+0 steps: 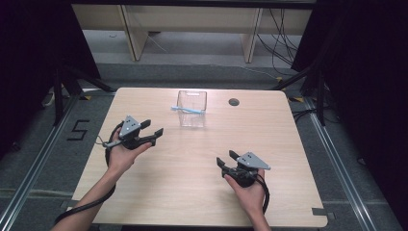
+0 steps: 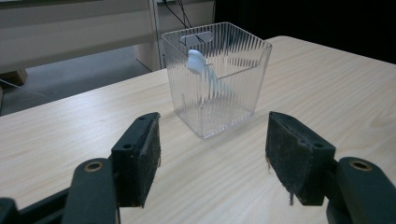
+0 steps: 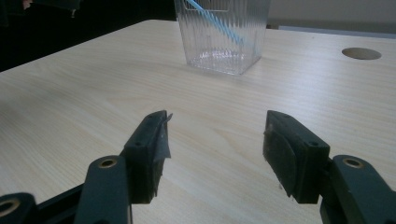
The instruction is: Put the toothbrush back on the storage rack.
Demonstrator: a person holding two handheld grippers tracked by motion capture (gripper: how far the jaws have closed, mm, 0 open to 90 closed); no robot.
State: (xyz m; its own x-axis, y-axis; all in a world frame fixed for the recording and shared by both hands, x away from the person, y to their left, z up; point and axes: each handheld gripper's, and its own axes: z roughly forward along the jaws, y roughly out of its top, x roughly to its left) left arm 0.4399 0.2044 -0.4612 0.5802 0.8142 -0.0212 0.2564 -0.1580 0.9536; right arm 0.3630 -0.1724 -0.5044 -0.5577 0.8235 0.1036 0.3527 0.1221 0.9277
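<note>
Toward the far middle of the tabletop: clear ribbed container [image 1: 192, 108], standing upright
Container detail: see-through plastic, slot handle cut near the top of one wall, visible in left gripper view [image 2: 215, 77]
Inside container: light blue toothbrush [image 1: 188, 110], leaning diagonally, head end sticking out over the rim on the left side in high view
Toothbrush, left gripper view: pale head [image 2: 196, 62] up at the rim, handle slanting down inside
Toothbrush, right gripper view: blue handle [image 3: 215, 21] crossing diagonally behind the ribbed wall [image 3: 223, 35]
Cable hole: round hole [image 1: 234, 102] in the tabletop just right of the container, apart from it
Tabletop: light wood grain [image 1: 192, 163], rounded corners, bare around the container
Left claw: [image 1: 152, 133] held in left hand [image 1: 122, 156], jaws wide apart, gripping nothing, pointed toward the container, near it but not touching
Right claw: [image 1: 226, 159] held in right hand [image 1: 250, 190], jaws wide apart, nothing between them, well apart from the container, at near right of tabletop
Background: floor with a "5" mark [image 1: 78, 130] at left, wooden furniture legs and cables beyond the tabletop
</note>
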